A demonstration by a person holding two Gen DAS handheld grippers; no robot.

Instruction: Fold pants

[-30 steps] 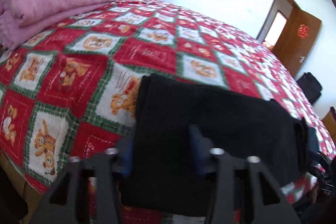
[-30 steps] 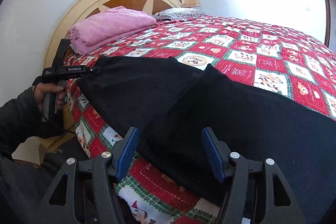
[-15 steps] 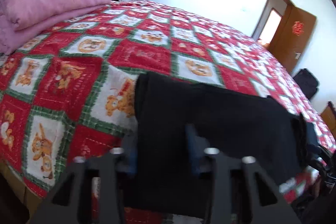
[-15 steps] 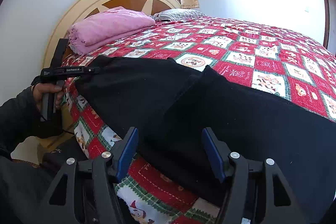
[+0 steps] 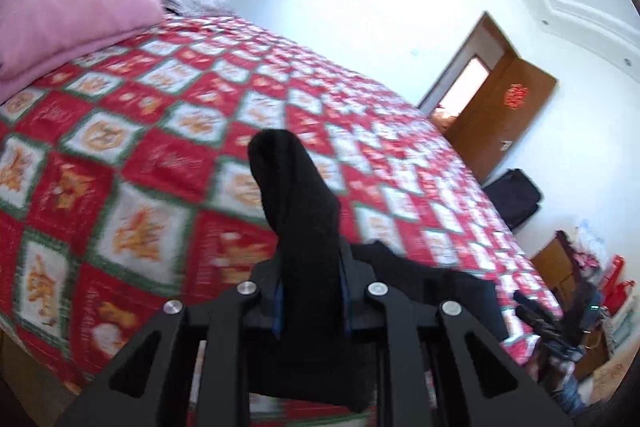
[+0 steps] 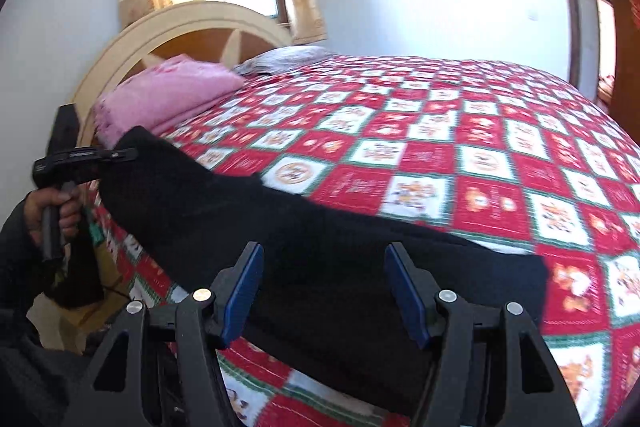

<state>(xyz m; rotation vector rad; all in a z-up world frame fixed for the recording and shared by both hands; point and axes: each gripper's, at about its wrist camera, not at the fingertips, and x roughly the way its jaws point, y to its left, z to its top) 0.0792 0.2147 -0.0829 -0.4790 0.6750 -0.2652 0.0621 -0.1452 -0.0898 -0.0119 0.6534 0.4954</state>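
Observation:
The black pants [image 6: 320,267] lie along the near edge of a bed with a red, white and green patterned quilt [image 6: 460,147]. My left gripper [image 5: 310,291] is shut on one end of the pants [image 5: 296,195] and holds it lifted off the quilt; the cloth bunches up between the fingers. It also shows at the left of the right wrist view [image 6: 84,159], held in a hand. My right gripper [image 6: 324,287] is open, its blue pads on either side of the pants' near edge, above the cloth.
A folded pink blanket [image 5: 60,7] and a grey pillow [image 6: 288,57] lie by the headboard [image 6: 180,31]. A brown door [image 5: 504,115] and a dark bag [image 5: 514,197] stand past the bed's far side. Clutter sits at the lower right [image 5: 580,327].
My left gripper has shut on the end of the pants and lifted it off the quilt. My right gripper has stayed open and shifted along the pants' edge.

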